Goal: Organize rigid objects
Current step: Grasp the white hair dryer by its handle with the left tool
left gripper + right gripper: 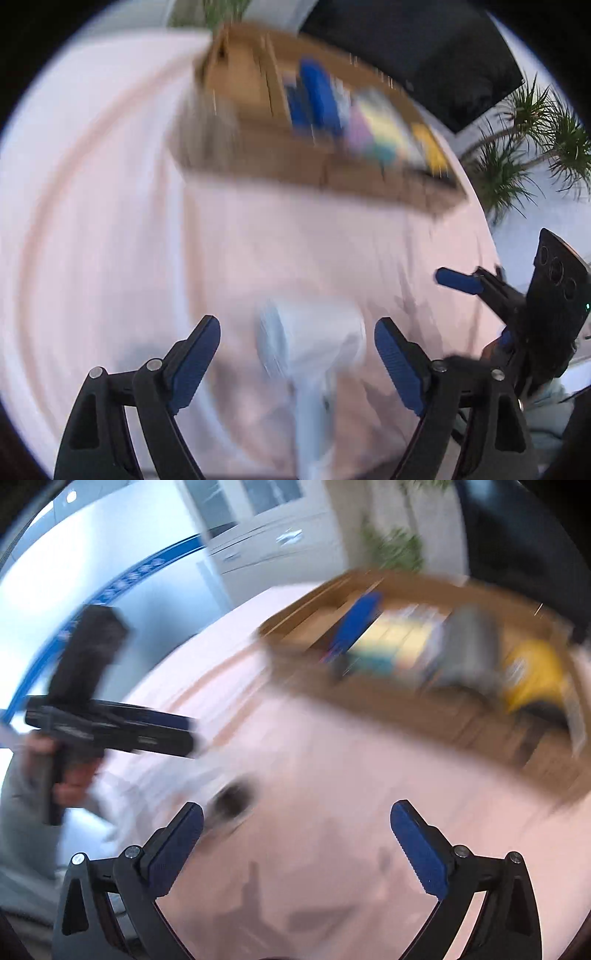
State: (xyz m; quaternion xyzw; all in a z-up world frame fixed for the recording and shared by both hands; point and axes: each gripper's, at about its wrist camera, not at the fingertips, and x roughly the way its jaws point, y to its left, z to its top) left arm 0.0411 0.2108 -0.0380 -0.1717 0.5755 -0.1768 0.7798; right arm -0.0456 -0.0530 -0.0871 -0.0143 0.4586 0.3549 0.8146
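The pale blue-white plastic handled object (blurred) looks light, stiff and smooth; grip its narrow handle. Left gripper jaws stand apart around it, right gripper jaws apart, empty.

Home-like room, pink-clothed table, potted palms, white cabinet with drawers, dark screen

We can read no text, label, brand or number in either view. Motion blur smears the packages in the cardboard box, and the blue band on the wall shows only illegible marks.
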